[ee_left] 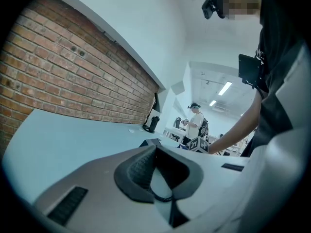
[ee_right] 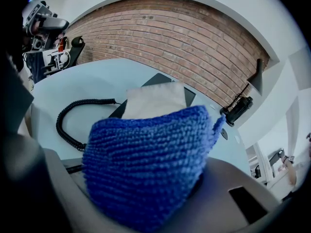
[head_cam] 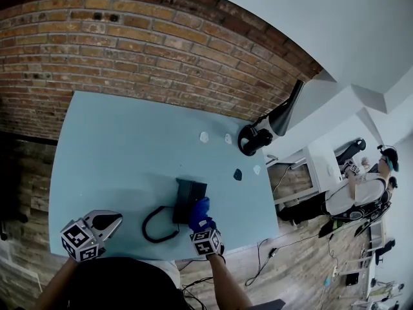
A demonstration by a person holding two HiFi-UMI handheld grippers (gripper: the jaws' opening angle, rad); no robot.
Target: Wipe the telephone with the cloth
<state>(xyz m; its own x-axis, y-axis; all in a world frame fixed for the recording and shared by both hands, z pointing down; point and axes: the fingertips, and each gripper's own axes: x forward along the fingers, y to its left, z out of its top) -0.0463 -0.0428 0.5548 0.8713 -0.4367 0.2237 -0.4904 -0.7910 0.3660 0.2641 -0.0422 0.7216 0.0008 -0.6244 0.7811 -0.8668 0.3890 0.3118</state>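
A black telephone (head_cam: pixel 190 197) sits near the front of the light blue table (head_cam: pixel 122 154), its coiled cord (head_cam: pixel 157 225) looping to the left. My right gripper (head_cam: pixel 201 221) is shut on a blue knitted cloth (head_cam: pixel 199 210), which rests at the phone's near right edge. In the right gripper view the cloth (ee_right: pixel 150 164) fills the jaws, with the telephone (ee_right: pixel 154 100) and cord (ee_right: pixel 73 116) just beyond. My left gripper (head_cam: pixel 107 223) hovers at the front left, shut and holding nothing, well left of the cord. From the left gripper view, past its gripper (ee_left: pixel 155 174), the telephone (ee_left: pixel 149 142) shows small.
A black headset (head_cam: pixel 254 139) lies at the table's far right corner. Small white scraps (head_cam: pixel 204 136) and a dark small piece (head_cam: pixel 237 174) lie behind the phone. A brick wall (head_cam: pixel 129 50) backs the table. A person (head_cam: pixel 362 191) stands off to the right.
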